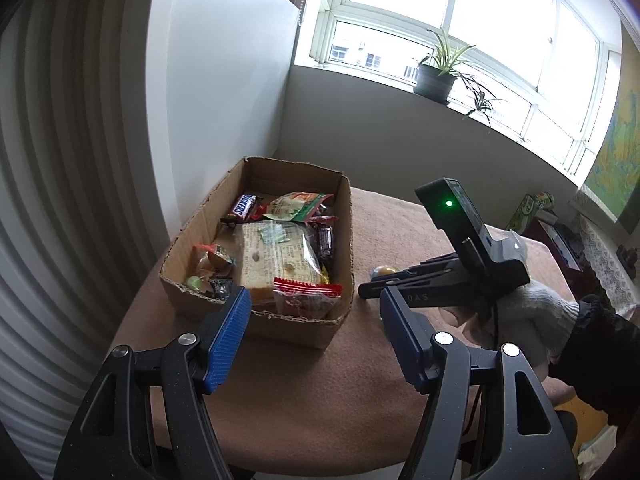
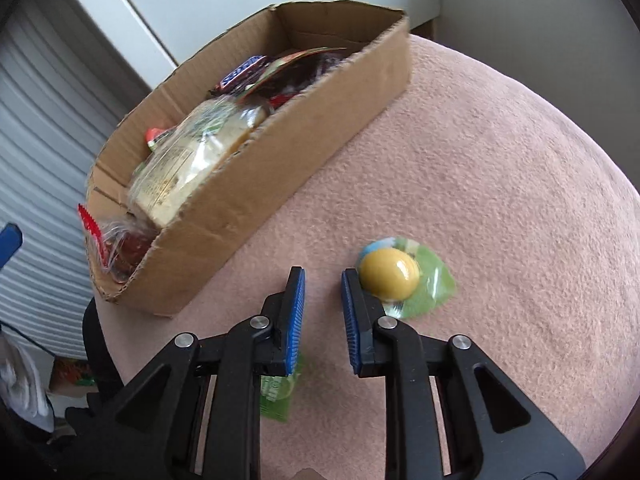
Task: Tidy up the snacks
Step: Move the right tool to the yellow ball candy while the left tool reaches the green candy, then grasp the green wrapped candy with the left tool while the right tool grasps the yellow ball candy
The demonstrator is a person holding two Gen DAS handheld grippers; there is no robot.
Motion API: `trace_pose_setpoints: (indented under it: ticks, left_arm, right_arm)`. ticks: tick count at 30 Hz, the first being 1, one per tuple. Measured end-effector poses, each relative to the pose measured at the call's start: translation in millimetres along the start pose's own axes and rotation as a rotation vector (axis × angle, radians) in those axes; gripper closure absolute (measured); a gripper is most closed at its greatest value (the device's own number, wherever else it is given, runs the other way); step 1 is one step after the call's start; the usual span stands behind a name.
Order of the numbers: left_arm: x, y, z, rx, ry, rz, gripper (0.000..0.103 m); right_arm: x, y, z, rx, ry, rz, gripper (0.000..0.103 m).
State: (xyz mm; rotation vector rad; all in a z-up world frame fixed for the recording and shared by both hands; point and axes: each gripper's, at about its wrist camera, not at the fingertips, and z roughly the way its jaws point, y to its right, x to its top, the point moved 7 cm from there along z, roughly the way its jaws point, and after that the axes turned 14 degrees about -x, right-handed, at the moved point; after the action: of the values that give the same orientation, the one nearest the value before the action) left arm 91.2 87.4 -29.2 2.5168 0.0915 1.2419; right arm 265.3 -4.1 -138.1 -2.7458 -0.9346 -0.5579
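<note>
Yellow and smooth, the round candy (image 2: 389, 273) in its crinkly wrapper sits just right of my half-open, empty right gripper (image 2: 322, 276), so I'd pinch its hard, slippery middle, not the wrapper

corrugated cardboard box (image 2: 280, 160), matt with ragged torn edges; fuzzy pink cloth (image 2: 500, 200) covers the table; glossy yellow sweet (image 2: 388, 278) in clear shiny plastic wrap at lower centre; ribbed blue rubbery pads (image 2: 295, 320).

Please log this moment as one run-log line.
left gripper: open, empty | right gripper: open, beside yellow jelly cup | cardboard box: holds snacks | jelly cup: on blanket
</note>
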Motion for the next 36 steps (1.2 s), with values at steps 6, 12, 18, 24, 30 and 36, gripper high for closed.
trace_pose_setpoints:
  ticks: [6,12,18,24,30,36]
  left_arm:
    - [-13.3,22.0,12.8,-0.050,-0.037,0.007,0.036]
    - [-35.1,51.3,47.9,-0.097,-0.112,0.014,0.036]
    - [-49.3,71.2,82.3,-0.106,-0.176,0.030,0.037]
    - [-53.5,68.7,116.7,-0.058,-0.222,0.025,0.047]
    - [-54.4,67.0,135.5,-0.035,-0.248,0.033,0.058]
    - [-55.5,61.4,149.7,-0.026,-0.260,0.008,0.058]
  right_arm:
    - [-10.9,39.3,-8.5,0.003,-0.011,0.081,0.085]
    - [-21.5,56.3,-35.2,-0.002,0.060,0.044,0.081]
    - [-16.0,77.8,-48.3,-0.050,0.119,0.037,0.041]
    - [1.7,70.5,-27.5,-0.030,0.095,0.062,0.041]
    - [9.9,58.5,-4.1,-0.013,0.064,0.074,0.041]
    - [15.1,50.2,3.5,-0.052,0.067,0.052,0.041]
